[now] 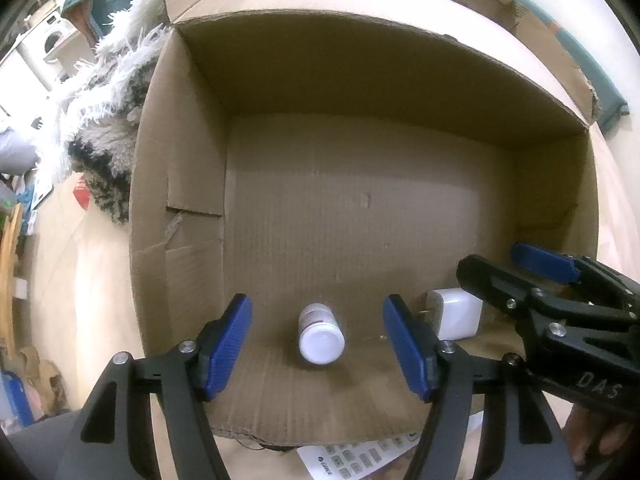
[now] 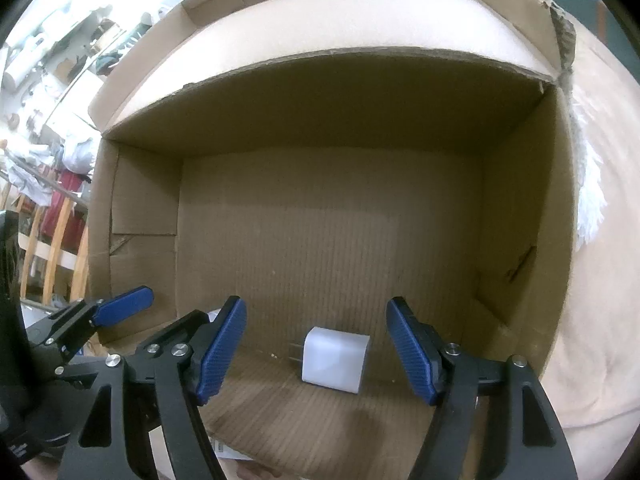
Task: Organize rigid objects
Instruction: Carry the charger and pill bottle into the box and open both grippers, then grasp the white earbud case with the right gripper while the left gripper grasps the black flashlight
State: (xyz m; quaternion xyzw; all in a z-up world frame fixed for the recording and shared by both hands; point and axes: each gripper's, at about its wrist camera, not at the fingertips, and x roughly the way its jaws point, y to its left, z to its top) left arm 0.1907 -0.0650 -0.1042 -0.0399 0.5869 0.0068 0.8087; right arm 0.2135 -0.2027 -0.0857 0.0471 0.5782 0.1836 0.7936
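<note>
cardboard box (image 1: 180, 208) holds one bottle (image 1: 321, 338) and one charger (image 2: 335, 359); left gripper (image 1: 318, 346) and right gripper (image 2: 316, 350) both spread, pinching nothing.

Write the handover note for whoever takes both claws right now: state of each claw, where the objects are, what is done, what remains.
Left claw: open, over the white bottle, not touching it.
Right claw: open, over the white charger, clear of it.
Both objects lie on the cardboard box floor near its front wall, side by side and apart.
Done: bottle and charger are boxed.
Left: a remote control lies outside, just before the box; likely next.
</note>
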